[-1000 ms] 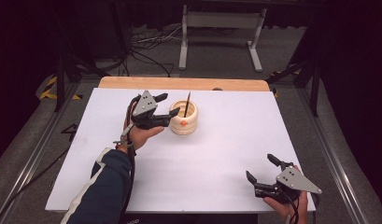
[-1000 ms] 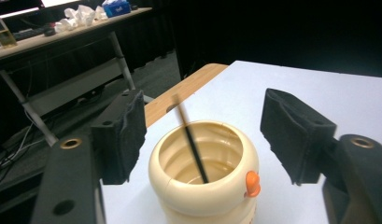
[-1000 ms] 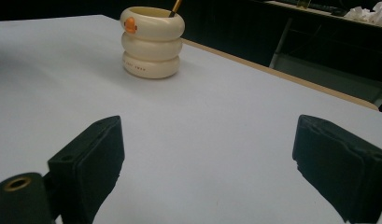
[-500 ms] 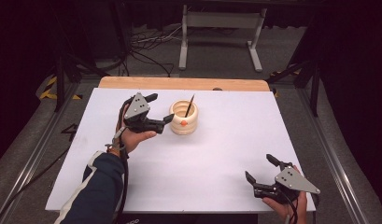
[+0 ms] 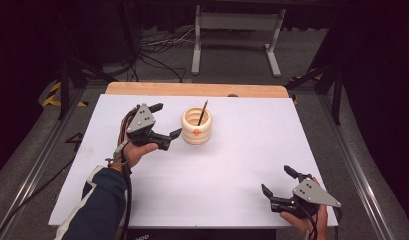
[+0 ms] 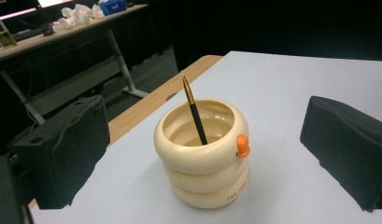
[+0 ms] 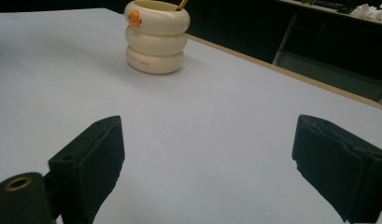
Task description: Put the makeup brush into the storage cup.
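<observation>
A cream ribbed pen holder (image 5: 197, 126) with a small orange knob stands on the far middle of the white table. A black pen (image 5: 203, 112) with a gold end leans inside it. My left gripper (image 5: 167, 120) hovers just left of the holder, apart from it. Its jaws have just been opening and stand open with nothing between the pads. In the left gripper view the holder (image 6: 202, 163) and the pen (image 6: 194, 114) sit ahead between the two spread jaws. My right gripper (image 5: 276, 180) rests near the front right corner, open and empty, with the holder (image 7: 156, 39) far ahead of it.
The white tabletop (image 5: 232, 165) ends in a wooden strip (image 5: 192, 90) at the far edge. A metal stand (image 5: 237, 22) and loose cables (image 5: 157, 45) lie on the floor beyond. Rails run along both sides of the table.
My left gripper has drawn back to the left, away from the holder, and its jaws have spread wider. The pen stays in the holder. The right gripper has not moved.
</observation>
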A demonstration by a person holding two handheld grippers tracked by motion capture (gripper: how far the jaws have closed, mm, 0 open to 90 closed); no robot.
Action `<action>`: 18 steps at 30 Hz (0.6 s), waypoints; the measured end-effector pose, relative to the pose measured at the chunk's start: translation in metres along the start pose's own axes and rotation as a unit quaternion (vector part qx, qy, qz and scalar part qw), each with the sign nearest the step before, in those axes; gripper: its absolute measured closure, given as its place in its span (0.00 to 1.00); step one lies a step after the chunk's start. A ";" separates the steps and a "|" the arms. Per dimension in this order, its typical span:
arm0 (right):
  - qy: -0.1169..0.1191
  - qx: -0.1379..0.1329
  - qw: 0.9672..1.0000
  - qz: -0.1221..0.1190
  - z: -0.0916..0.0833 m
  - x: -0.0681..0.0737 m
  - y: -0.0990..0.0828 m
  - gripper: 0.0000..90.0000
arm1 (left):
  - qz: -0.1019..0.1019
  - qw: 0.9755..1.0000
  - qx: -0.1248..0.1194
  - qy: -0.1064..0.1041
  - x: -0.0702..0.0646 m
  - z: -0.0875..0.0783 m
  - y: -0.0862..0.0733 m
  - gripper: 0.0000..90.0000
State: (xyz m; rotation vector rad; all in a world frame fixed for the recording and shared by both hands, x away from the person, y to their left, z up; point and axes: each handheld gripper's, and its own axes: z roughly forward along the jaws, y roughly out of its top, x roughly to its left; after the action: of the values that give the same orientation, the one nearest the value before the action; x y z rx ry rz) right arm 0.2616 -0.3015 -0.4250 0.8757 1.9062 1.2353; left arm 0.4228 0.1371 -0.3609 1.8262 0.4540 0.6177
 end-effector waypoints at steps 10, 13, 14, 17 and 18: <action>-0.002 -0.001 1.000 -0.001 0.000 0.000 0.000 0.12 | 0.010 1.000 -0.003 0.001 -0.005 -0.012 -0.002 0.02; -0.002 -0.001 1.000 -0.001 0.000 0.000 0.000 0.12 | 0.018 1.000 0.001 0.003 -0.008 -0.015 -0.002 0.02; -0.002 -0.001 1.000 -0.001 -0.001 0.000 0.000 0.12 | 0.020 1.000 0.003 0.004 -0.009 -0.017 -0.003 0.03; -0.003 -0.002 1.000 -0.001 -0.001 0.000 0.000 0.12 | 0.027 1.000 0.006 0.006 -0.012 -0.021 -0.003 0.03; -0.003 -0.002 1.000 -0.001 -0.001 0.000 0.000 0.12 | 0.028 1.000 0.006 0.004 -0.012 -0.022 -0.003 0.03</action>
State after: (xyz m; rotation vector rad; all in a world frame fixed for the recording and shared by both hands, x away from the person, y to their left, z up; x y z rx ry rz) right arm 0.2610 -0.3016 -0.4247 0.8732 1.8996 1.2336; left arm 0.3994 0.1478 -0.3605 1.8541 0.4151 0.6618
